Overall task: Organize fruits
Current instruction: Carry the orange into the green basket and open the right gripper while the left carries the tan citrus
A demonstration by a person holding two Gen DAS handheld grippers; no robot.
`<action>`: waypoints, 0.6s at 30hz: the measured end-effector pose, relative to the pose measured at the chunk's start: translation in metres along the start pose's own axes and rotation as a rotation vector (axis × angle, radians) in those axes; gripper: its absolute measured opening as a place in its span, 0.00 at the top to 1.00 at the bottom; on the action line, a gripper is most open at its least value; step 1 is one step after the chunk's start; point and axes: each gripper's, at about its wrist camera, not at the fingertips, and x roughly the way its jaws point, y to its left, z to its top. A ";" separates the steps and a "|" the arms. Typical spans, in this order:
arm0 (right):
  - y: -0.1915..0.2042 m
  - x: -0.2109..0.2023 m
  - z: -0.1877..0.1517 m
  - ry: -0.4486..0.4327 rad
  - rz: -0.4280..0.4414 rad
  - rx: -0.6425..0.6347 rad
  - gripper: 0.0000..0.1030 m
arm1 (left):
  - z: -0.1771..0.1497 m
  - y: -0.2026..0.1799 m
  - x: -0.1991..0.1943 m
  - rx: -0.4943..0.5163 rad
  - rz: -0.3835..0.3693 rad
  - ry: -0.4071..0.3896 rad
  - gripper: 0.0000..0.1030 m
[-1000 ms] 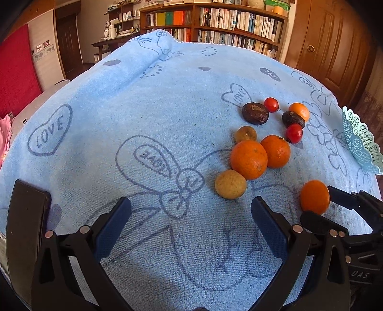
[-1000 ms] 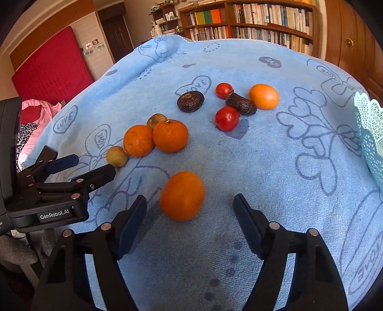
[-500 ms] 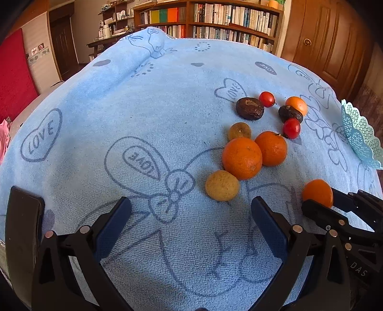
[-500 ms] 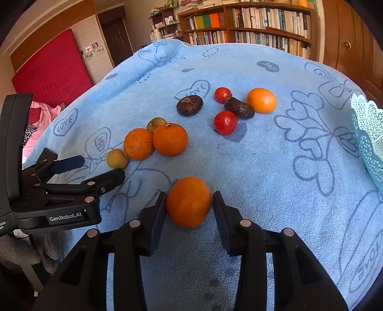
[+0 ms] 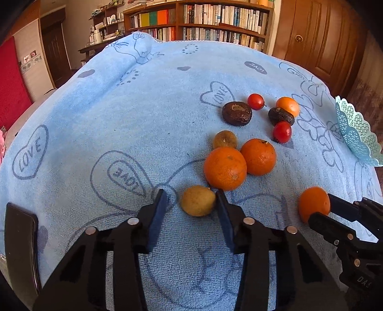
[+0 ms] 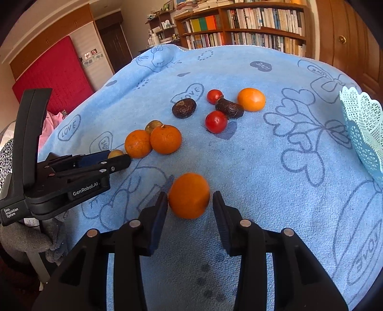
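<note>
My right gripper [image 6: 190, 203] is shut on an orange [image 6: 189, 198], held just above the blue blanket [image 6: 263, 167]; the same orange [image 5: 313, 205] shows in the left wrist view. My left gripper [image 5: 190, 208] is open but narrowed around a small yellow-brown fruit [image 5: 197, 201]. Its right pad touches the fruit and a gap remains on the left. Beyond lie two oranges [image 5: 225, 168] [image 5: 258, 156], another small brown fruit [image 5: 225, 140], two dark wrinkled fruits [image 5: 237, 113] [image 5: 281, 116], two red tomatoes [image 5: 282, 131] [image 5: 256, 101] and a yellow-orange fruit [image 5: 287, 106].
A pale blue lattice basket [image 6: 361, 129] stands at the blanket's right edge. A bookshelf [image 5: 203, 21] and wooden doors [image 5: 316, 36] are behind the blanket, with a red panel [image 6: 52, 71] to the left.
My right gripper closed on the orange between one second and half a second ago and still holds it. My left gripper moved forward and narrowed around the small yellow-brown fruit.
</note>
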 end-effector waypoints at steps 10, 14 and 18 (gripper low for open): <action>-0.007 0.008 0.000 0.031 0.042 0.052 0.62 | -0.011 -0.007 -0.015 0.022 0.013 -0.015 0.71; -0.006 0.019 0.004 0.045 0.051 0.061 0.62 | -0.013 -0.009 -0.020 0.026 0.015 -0.022 0.71; -0.003 0.022 0.007 0.041 0.037 0.046 0.63 | -0.013 -0.010 -0.023 0.031 0.015 -0.028 0.71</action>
